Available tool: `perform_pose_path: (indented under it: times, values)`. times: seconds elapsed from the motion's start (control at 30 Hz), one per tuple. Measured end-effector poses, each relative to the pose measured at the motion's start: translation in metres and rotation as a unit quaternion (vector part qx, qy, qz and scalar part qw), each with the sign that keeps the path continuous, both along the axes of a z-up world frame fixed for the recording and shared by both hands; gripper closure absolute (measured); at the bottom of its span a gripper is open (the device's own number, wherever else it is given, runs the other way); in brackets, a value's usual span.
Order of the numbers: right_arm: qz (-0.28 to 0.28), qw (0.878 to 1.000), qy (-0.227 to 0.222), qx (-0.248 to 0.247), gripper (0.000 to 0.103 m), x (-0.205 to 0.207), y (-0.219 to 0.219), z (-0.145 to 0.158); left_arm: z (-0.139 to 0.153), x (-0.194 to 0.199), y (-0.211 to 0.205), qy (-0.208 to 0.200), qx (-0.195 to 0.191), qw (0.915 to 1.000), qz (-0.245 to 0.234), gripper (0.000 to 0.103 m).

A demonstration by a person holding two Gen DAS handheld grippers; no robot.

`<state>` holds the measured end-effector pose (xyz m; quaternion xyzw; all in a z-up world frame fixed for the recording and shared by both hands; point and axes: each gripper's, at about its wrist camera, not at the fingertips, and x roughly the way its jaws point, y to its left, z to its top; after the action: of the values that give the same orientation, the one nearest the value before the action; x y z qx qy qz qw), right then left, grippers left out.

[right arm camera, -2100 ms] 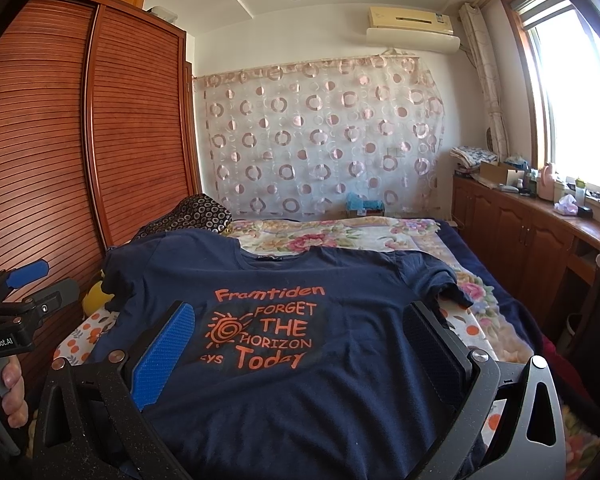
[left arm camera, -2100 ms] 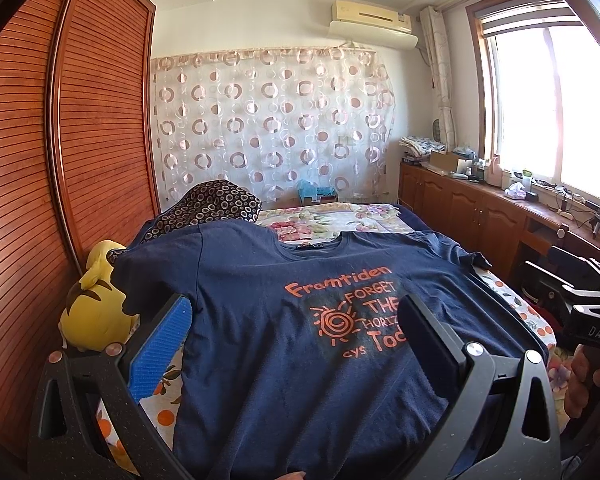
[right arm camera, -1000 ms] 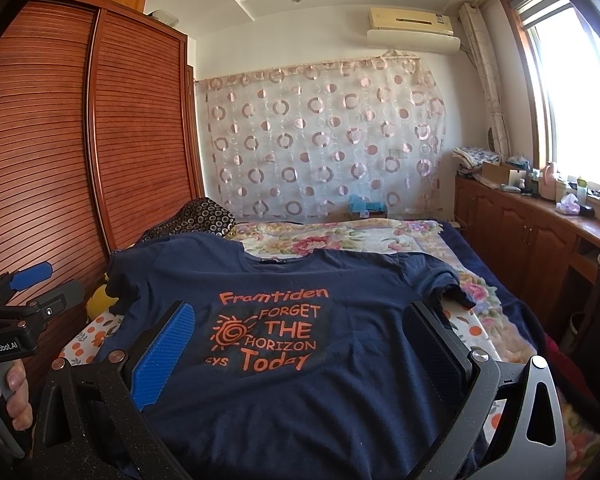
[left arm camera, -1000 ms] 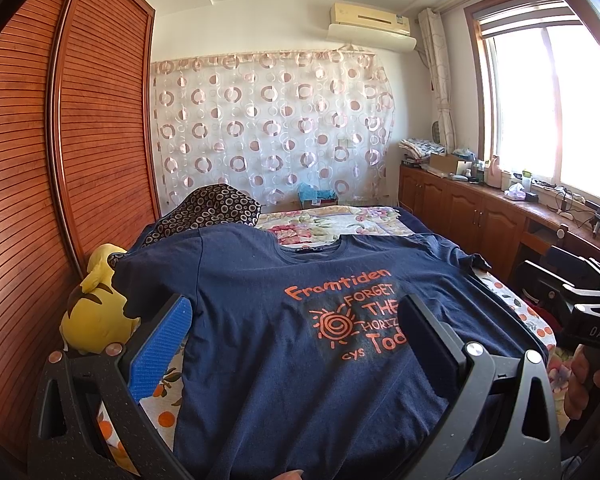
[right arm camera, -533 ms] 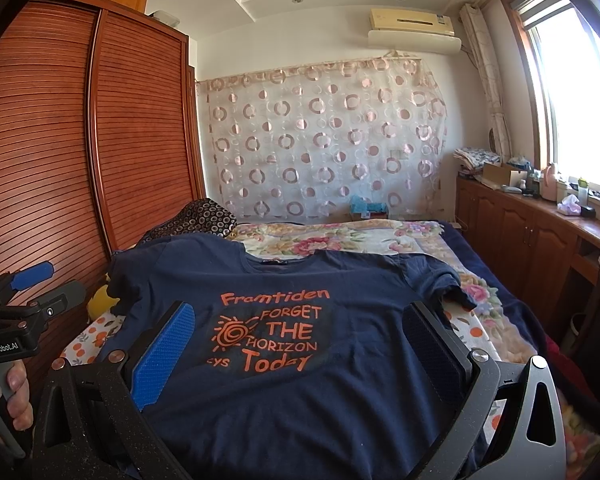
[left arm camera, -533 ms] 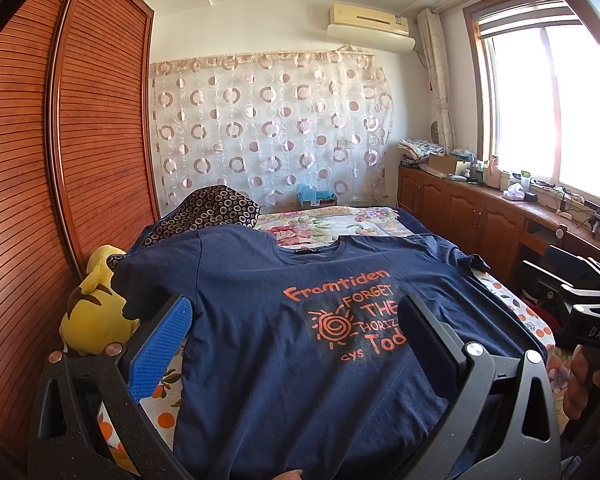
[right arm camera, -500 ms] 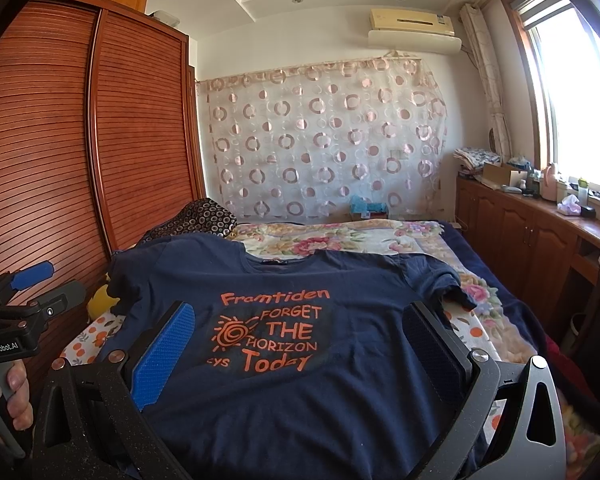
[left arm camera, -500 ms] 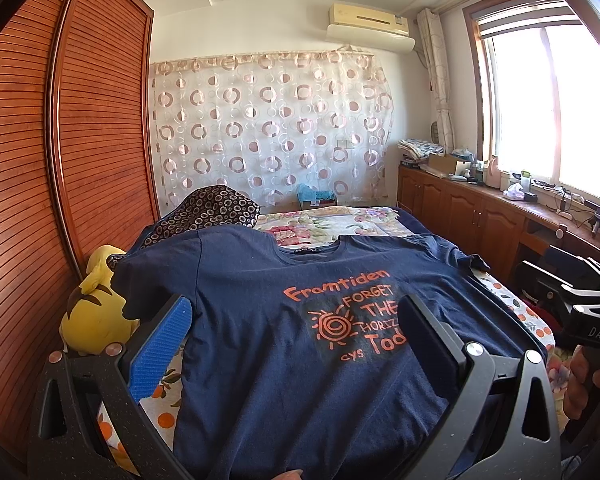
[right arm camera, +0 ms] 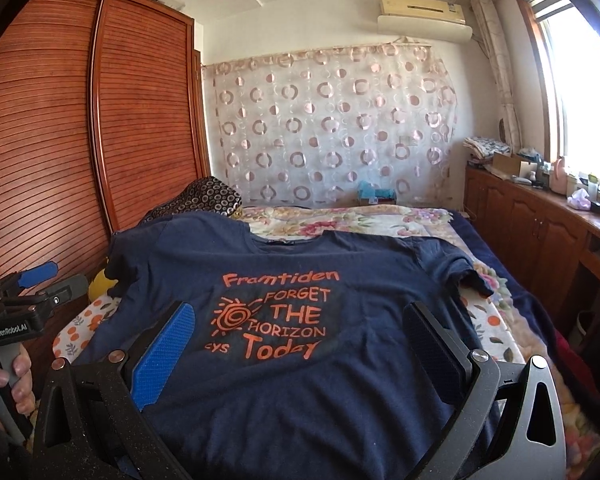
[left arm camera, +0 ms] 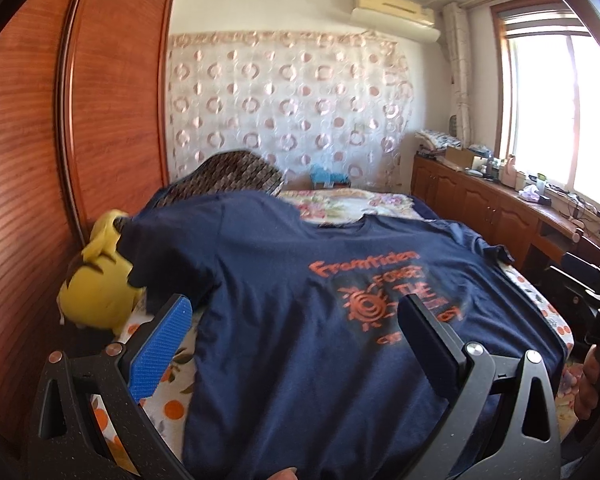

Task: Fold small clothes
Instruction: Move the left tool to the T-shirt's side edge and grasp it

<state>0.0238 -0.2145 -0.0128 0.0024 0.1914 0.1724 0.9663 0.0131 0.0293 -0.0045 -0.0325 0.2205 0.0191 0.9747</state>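
A navy T-shirt [left arm camera: 284,280] [right arm camera: 292,392] with orange lettering lies spread face up on the bed, collar away from me. My left gripper [left arm camera: 296,320] hovers open over the shirt's lower left part, nothing between its fingers. My right gripper [right arm camera: 300,324] is open above the shirt's lower middle, its blue pad [right arm camera: 164,354] and black pad [right arm camera: 432,352] wide apart. In the right wrist view the left gripper [right arm camera: 32,284] shows at the far left, held by a hand. The shirt's hem is hidden below both views.
A yellow plush toy [left arm camera: 100,284] sits at the shirt's left sleeve, beside the wooden wardrobe [left arm camera: 40,160]. A dark patterned pillow [right arm camera: 204,196] lies beyond the collar. The floral bedsheet [right arm camera: 348,220] stretches toward the curtain. Wooden cabinets [right arm camera: 540,220] run along the right under the window.
The left gripper has swung leftward, so the shirt and room shifted right in its view, now blurred. The right gripper edged slightly. Both stay open.
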Motion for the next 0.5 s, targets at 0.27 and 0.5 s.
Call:
perform_pose_path:
  times: [0.27,0.5]
  values:
    - [0.032,0.999,0.016,-0.013,0.0,0.023,0.009,-0.008,-0.021,0.007,0.045,0.031,-0.005,0.9991,0.028,0.0]
    - [0.06,0.998,0.021,-0.024,0.0,0.041,0.026,-0.021,-0.035,0.016,0.091,0.056,-0.011,0.9971,0.051,0.0]
